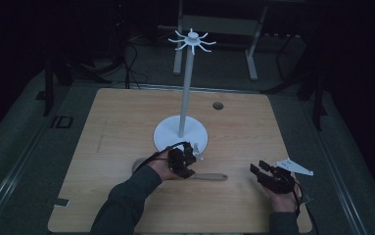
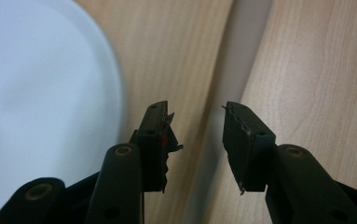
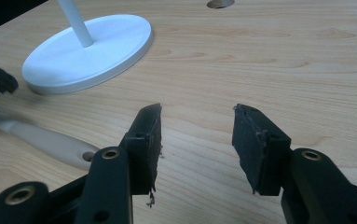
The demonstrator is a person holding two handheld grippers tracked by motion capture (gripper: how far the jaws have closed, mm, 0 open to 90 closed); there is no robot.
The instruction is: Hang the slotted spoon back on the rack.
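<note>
A wooden spoon [image 1: 209, 176] lies on the table in front of the white stand, its handle pointing right and its head [image 1: 138, 165] by the person's left wrist. My left gripper [image 1: 182, 164] hangs low over the handle's middle. In the left gripper view, my left gripper [image 2: 197, 109] has a gap between its jaws, with the spoon's handle [image 2: 185, 70] running under that gap and no pad pressing on it. At the right, my right gripper [image 1: 263, 171] rests open over bare wood. In its own view, my right gripper [image 3: 197, 109] has nothing between its jaws, and the handle's end [image 3: 55, 142] lies to the left.
The white stand's round base [image 1: 168, 134] sits mid-table just behind the left gripper, its thin pole [image 1: 186, 88] rising to a ring of hooks [image 1: 192, 40]. A cable hole [image 1: 218, 105] is at the table's far right. Dark floor and a desk frame lie beyond.
</note>
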